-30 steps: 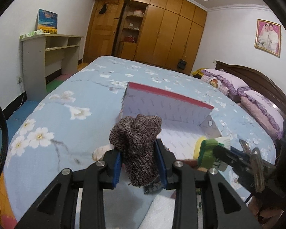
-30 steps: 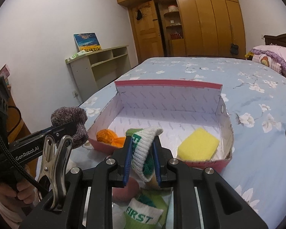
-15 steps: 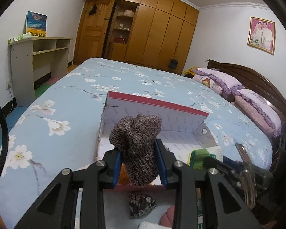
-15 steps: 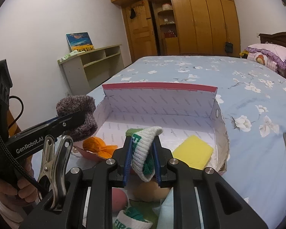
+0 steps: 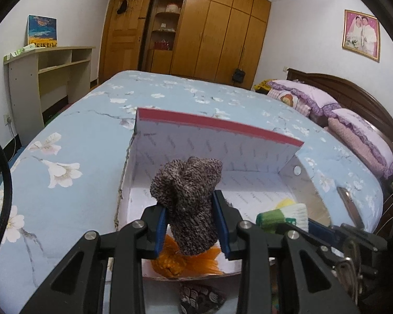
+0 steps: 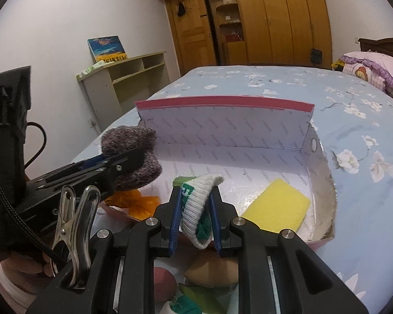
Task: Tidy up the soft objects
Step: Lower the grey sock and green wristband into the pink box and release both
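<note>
1. Nearest the lens: left gripper, black-framed with blue pads, clamped narrow on a rolled brown-grey marled knit sock, held upright above the near left corner of the box, apparently poised for a drop beside what already lies there.
2. Alongside: right gripper, same build, pinched narrow on a folded white ribbed sock with green lettering, likewise carried over the near edge of the box; probably a paired delivery, one soft thing per hand.
3. Below the right gripper, short of the box: a pink round soft ball, a tan padded lump and another green-and-white sock, seemingly awaiting their turn.
4. Seen under the left gripper: a dark patterned fabric pouch, also outside the box.
5. Just beyond: an open shallow cardboard box with pink outer walls and white printed lining, far flap standing upright, likely serving as the collecting bin.
6. Inside it: a crumpled orange cloth in the near left corner and a flat yellow rectangular sponge at the right, well apart, with bare lining between for more.
7. Beneath everything: a bed spread in pale blue with white blossoms, soft but level enough for the box.
8. Farther right: lilac frilled pillows against a dark wooden headboard.
9. Farther left: a pale open-shelved desk bearing a small blue-and-yellow painting.
10. At the back: honey-coloured wooden wardrobes across the far wall; a framed portrait photograph on the white wall at right.
</note>
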Demonstrator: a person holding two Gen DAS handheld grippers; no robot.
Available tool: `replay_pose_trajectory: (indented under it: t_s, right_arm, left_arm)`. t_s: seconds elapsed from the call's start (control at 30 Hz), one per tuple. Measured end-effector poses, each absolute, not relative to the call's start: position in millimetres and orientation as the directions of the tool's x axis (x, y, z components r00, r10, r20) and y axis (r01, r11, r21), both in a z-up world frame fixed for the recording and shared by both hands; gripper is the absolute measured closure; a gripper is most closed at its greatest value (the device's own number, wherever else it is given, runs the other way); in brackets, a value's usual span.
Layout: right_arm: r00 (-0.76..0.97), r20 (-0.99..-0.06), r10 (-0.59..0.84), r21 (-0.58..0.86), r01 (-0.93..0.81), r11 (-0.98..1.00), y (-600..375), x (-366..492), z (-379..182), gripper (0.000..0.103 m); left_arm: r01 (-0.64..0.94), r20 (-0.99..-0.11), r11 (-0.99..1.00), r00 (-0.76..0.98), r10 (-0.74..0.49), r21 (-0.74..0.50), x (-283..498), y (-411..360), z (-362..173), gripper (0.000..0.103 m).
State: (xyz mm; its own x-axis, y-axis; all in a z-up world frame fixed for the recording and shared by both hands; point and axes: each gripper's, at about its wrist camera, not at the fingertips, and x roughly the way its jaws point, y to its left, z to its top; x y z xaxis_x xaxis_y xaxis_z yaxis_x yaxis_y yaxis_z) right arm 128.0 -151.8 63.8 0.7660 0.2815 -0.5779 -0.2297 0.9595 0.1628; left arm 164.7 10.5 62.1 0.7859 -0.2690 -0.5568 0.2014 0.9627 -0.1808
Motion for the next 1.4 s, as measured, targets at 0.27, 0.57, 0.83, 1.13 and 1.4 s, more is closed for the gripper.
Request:
replay_pose_trajectory:
  t_s: [0.27, 0.57, 0.83, 1.13, 1.4]
  right_arm:
    - [0.748, -0.599, 0.285, 0.166, -0.232, 0.958, -150.8, 137.3, 52.7, 0.082]
    - [0.724, -0.632, 0.276, 0.169, -0.219, 0.961, -147.0, 146.3, 39.8, 0.081]
    - [0.720, -0.627, 0.297, 0.201, -0.219, 0.955, -151.1, 146.0, 40.1, 0.073]
    - [0.738, -0.596, 0.316, 0.225, -0.224, 0.948, -154.7, 136.5, 50.5, 0.061]
    - [0.757, -0.581, 0.299, 0.200, -0.223, 0.954, -153.8, 124.1, 60.4, 0.058]
  left_arm:
    - [0.183, -0.600, 0.968, 0.759, -0.252, -0.174, 179.4, 7.8, 43.5, 0.070]
    - [0.158, -0.621, 0.975, 0.752, -0.221, -0.155, 182.5, 7.9, 36.2, 0.061]
    - [0.139, -0.610, 0.981, 0.769, -0.193, -0.136, 178.3, 11.8, 41.5, 0.053]
    - [0.141, -0.577, 0.981, 0.794, -0.191, -0.132, 163.9, 17.6, 62.7, 0.051]
    - [0.157, -0.595, 0.976, 0.774, -0.217, -0.152, 151.1, 19.6, 68.1, 0.051]
